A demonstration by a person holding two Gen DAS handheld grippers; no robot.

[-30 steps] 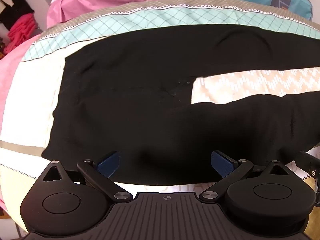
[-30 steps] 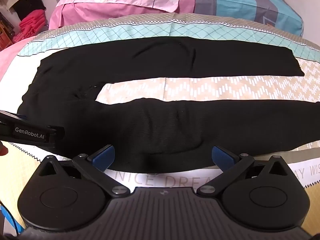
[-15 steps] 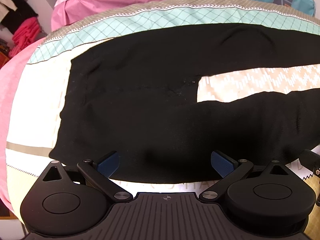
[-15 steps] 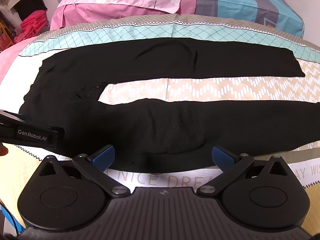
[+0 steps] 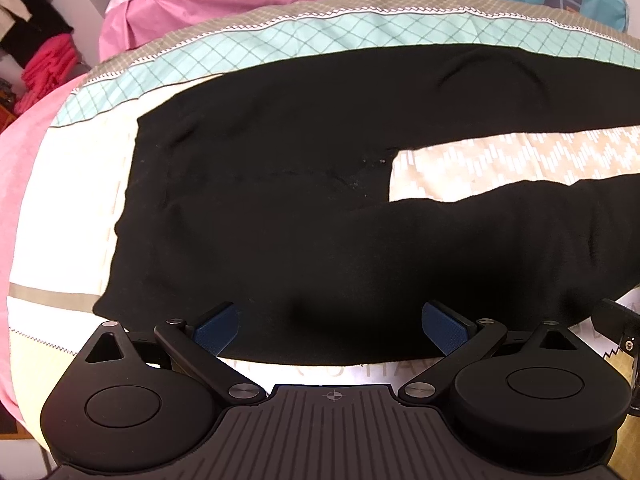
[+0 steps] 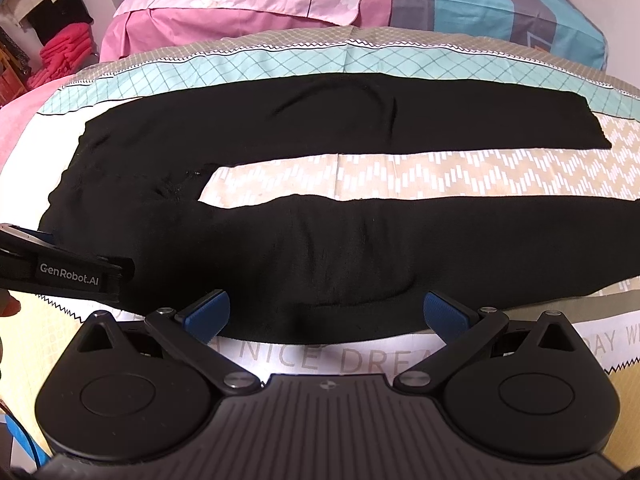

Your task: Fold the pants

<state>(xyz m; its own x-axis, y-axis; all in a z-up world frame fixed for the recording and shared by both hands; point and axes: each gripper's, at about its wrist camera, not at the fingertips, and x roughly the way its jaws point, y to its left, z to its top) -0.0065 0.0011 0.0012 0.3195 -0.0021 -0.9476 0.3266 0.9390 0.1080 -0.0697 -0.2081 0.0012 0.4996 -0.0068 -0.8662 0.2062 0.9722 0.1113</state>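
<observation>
1. A pair of black pants [image 6: 280, 240] lies flat on a bed with a patterned cover [image 6: 400, 176].
2. The waist end is on the left side and the two legs stretch out to the right.
3. The legs are apart, and a strip of tan cover with white marks shows between them.
4. The far leg [image 6: 440, 120] lies straight and flat, with a few small wrinkles near its middle.
5. The near leg [image 6: 480, 240] is a bit bumpy and runs past the right edge of the right wrist view.
6. The left gripper [image 5: 330, 326] is wide open and holds nothing. Its blue pads [image 5: 216, 328] sit over the near edge of the pants, close to the waist end.
7. Whether those pads touch the cloth cannot be told.
8. The right gripper [image 6: 326, 316] is wide open too, and holds nothing. Its blue pads [image 6: 448, 316] are over the near edge of the near leg.
9. In the right wrist view, the side of the left gripper shows at the left edge, with a white label [image 6: 70, 279] on it.
10. Grey letters [image 6: 320, 356] are printed on the cover just under the near edge of the pants.
11. A pink pillow [image 6: 248, 4] and a blue and grey one [image 6: 500, 8] lie behind the pants, at the far end of the bed.
12. Some red clothes [image 6: 64, 56] are stacked far off at the left.
</observation>
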